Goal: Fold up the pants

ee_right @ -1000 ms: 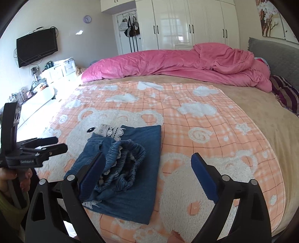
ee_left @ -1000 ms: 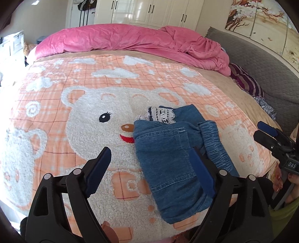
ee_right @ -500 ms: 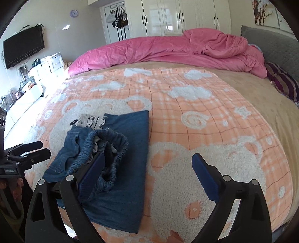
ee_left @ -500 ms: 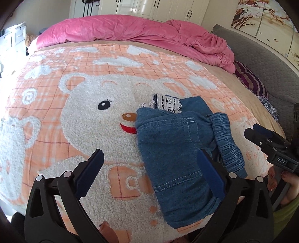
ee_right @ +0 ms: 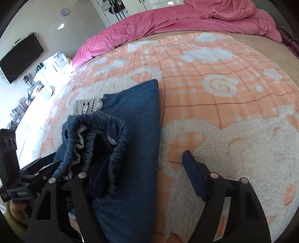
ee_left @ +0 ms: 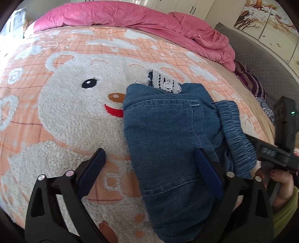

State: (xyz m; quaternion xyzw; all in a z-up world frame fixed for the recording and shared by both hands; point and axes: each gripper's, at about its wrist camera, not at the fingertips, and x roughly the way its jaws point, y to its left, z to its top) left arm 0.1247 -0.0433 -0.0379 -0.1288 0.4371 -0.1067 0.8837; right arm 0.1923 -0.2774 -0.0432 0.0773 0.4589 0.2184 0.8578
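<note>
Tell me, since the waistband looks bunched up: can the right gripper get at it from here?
Probably yes. The right gripper is closing astride the jeans' near edge, one finger beside the gathered waistband, nothing between them. The left gripper stays clear.

Pants (ee_left: 168, 130): matt blue denim, pale topstitching, shirred elastic waistband (ee_left: 235, 134); white lace trim (ee_left: 166, 84) at hem. Blanket (ee_left: 71, 115): nubbly white fleece pile raised on smoother peach checked ground — bear's features embroidered. Duvet (ee_left: 130, 18): soft pink cloth, creased, matt. Left gripper (ee_left: 149, 172), right gripper (ee_right: 142, 172): matt black plastic arms, dark blue textured pads, small shiny metal rivets. Wardrobe doors (ee_left: 186, 5): glossy white.
</note>
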